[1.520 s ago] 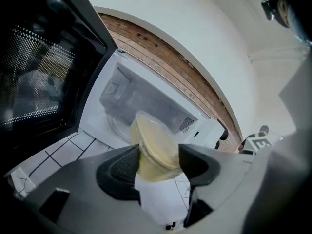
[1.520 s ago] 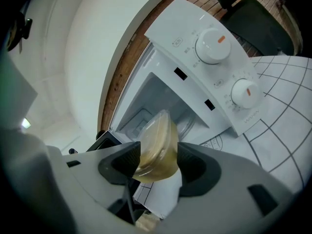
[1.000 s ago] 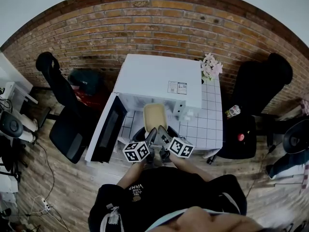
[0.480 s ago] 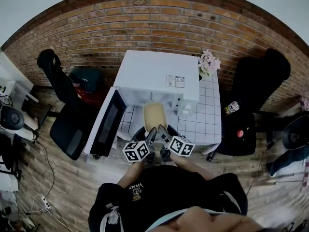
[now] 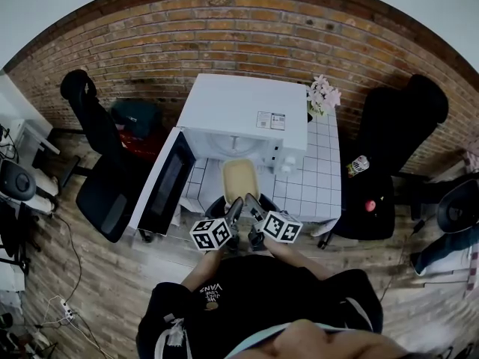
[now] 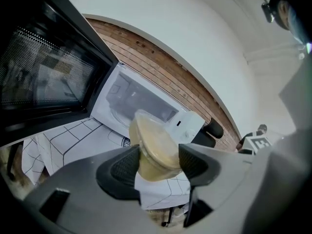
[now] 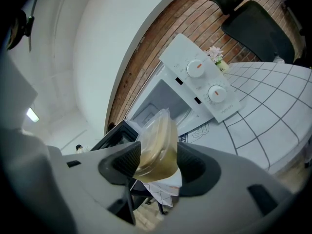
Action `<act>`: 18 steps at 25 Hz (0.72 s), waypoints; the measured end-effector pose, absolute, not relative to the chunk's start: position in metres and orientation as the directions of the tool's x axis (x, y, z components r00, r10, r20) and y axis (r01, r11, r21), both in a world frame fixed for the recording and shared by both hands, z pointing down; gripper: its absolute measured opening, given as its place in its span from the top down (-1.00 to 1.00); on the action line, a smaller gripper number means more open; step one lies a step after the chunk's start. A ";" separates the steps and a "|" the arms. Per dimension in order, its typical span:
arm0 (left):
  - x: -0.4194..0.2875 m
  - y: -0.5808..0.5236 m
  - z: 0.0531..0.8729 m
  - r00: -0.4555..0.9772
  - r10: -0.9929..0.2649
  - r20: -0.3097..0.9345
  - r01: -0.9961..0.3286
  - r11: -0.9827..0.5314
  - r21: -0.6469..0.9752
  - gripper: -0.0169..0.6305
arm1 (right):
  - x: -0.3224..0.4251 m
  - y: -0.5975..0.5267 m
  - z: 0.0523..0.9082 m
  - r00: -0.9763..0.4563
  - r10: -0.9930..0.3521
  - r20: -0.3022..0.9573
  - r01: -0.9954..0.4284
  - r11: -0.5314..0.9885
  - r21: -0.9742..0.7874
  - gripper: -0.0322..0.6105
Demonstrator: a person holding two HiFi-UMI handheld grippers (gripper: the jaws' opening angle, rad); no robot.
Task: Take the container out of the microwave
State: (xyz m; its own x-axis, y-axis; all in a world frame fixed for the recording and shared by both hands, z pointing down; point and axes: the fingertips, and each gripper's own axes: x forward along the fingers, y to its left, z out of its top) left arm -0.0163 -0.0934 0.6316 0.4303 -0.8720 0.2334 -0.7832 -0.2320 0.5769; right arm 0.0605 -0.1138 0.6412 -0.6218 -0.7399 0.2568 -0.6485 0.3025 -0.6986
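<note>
A clear plastic container (image 5: 239,179) with yellowish contents hangs over the white tiled table (image 5: 323,179), just in front of the open white microwave (image 5: 243,114). Both grippers hold it by its near end. My left gripper (image 5: 235,205) is shut on its left side, and the container (image 6: 153,150) fills the space between the dark pads of that gripper (image 6: 158,162). My right gripper (image 5: 251,200) is shut on its right side; the container (image 7: 157,143) is pinched between that gripper's (image 7: 158,162) jaws. The microwave's cavity (image 6: 131,99) lies behind the container and looks empty.
The microwave door (image 5: 166,189) stands swung open to the left. Pink flowers (image 5: 323,96) sit at the table's back right. Black chairs stand at the left (image 5: 97,163) and right (image 5: 397,126). A can (image 5: 359,167) rests on a black seat, and a brick wall runs behind.
Nothing has clearly changed apart from a slight shift of the head view. Both grippers keep hold of the container in front of the microwave opening.
</note>
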 end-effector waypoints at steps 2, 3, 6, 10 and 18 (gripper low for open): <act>-0.014 -0.090 0.632 0.430 -0.873 0.230 -0.782 -0.233 0.578 0.15 | 0.063 -0.110 0.643 -0.623 -0.740 0.255 -0.647 0.304 -0.699 0.19; -0.013 -0.088 0.632 0.431 -0.873 0.228 -0.781 -0.234 0.579 0.15 | 0.065 -0.109 0.644 -0.620 -0.741 0.258 -0.651 0.303 -0.696 0.19; -0.010 -0.083 0.633 0.434 -0.872 0.227 -0.779 -0.237 0.580 0.15 | 0.068 -0.103 0.642 -0.615 -0.745 0.260 -0.655 0.299 -0.694 0.19; -0.005 -0.076 0.634 0.437 -0.870 0.229 -0.778 -0.238 0.582 0.15 | 0.072 -0.096 0.644 -0.616 -0.745 0.256 -0.652 0.299 -0.697 0.19; 0.003 -0.066 0.636 0.446 -0.865 0.231 -0.776 -0.245 0.581 0.15 | 0.080 -0.085 0.645 -0.610 -0.751 0.254 -0.645 0.284 -0.709 0.19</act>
